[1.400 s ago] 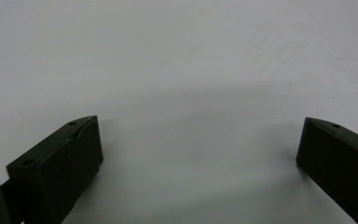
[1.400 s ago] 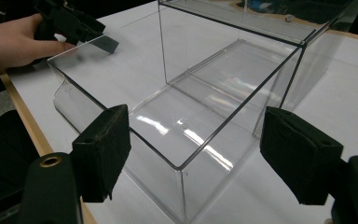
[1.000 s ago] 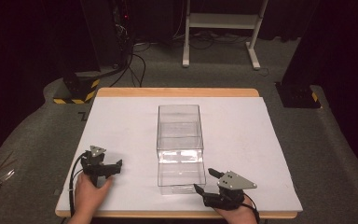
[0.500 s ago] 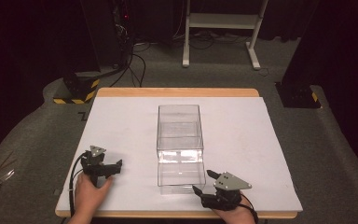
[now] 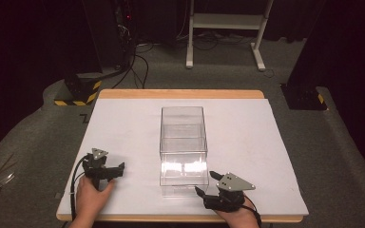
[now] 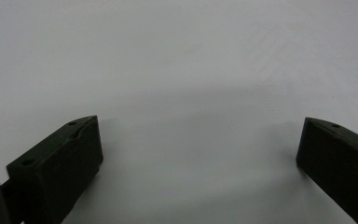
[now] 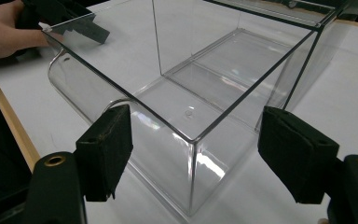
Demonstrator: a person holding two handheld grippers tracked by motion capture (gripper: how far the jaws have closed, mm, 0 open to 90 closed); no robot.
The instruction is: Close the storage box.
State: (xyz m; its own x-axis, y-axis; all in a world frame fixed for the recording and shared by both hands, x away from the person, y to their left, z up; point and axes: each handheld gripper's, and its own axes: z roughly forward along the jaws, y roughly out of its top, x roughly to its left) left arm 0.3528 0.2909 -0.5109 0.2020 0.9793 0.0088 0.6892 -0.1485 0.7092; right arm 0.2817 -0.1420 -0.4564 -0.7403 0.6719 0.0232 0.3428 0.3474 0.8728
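While our left gripper (image 5: 115, 170) rests at eight o'clock with its jaws spread over bare white table (image 5: 123, 128), the clear box (image 5: 182, 142) stands mid-table, stiff, light, slick and likely brittle; we judge a wall's top rim the best hold. Our right gripper (image 5: 205, 184), jaws apart and empty at five o'clock, has edged toward the box's near corner

We note the right gripper (image 5: 206, 183) has shifted left along the worktop's near edge (jaws spread wide), now just beside the clear box's (image 5: 183, 142) near right corner.
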